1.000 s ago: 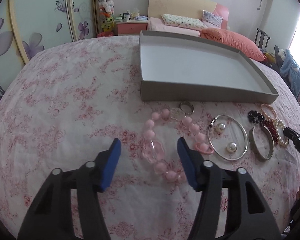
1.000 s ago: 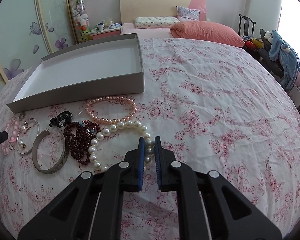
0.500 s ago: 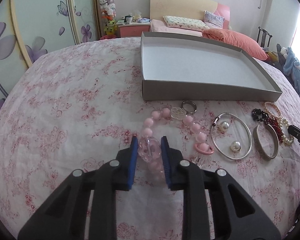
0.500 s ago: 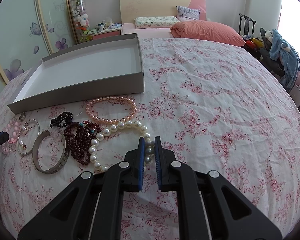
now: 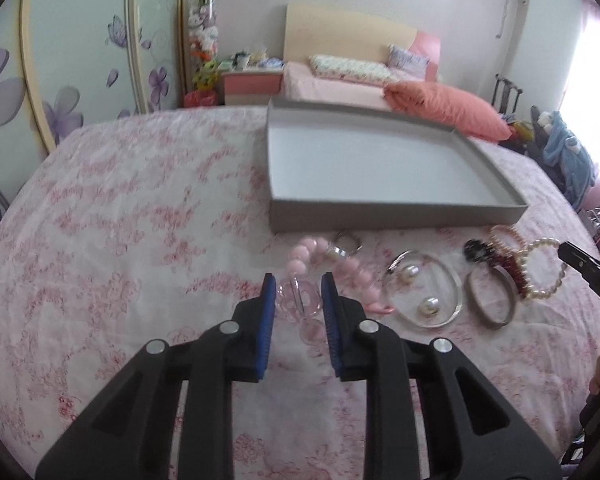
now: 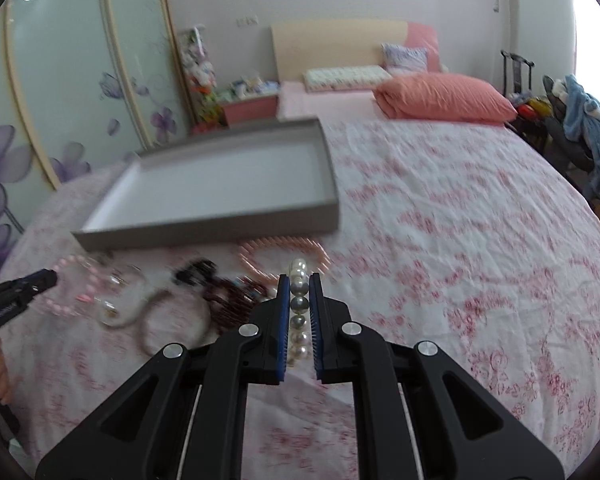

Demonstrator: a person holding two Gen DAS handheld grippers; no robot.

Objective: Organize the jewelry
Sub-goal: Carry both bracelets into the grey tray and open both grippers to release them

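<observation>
Pink bead bracelet (image 5: 300, 300) sits nearest, its clear bead clamped between the left gripper (image 5: 298, 284) pads, while the right gripper (image 6: 299, 284) pinches the white pearl strand (image 6: 299, 304). Farther off on the floral bedspread (image 5: 120, 240), behind the remaining bangles, lies the gray tray (image 5: 380, 212).

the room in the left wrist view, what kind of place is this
Most likely a home bedroom: a bed with a headboard and pillows, a pink nightstand, and sliding wardrobe doors with purple flowers. The jewelry lies on a floral bedspread.
</observation>
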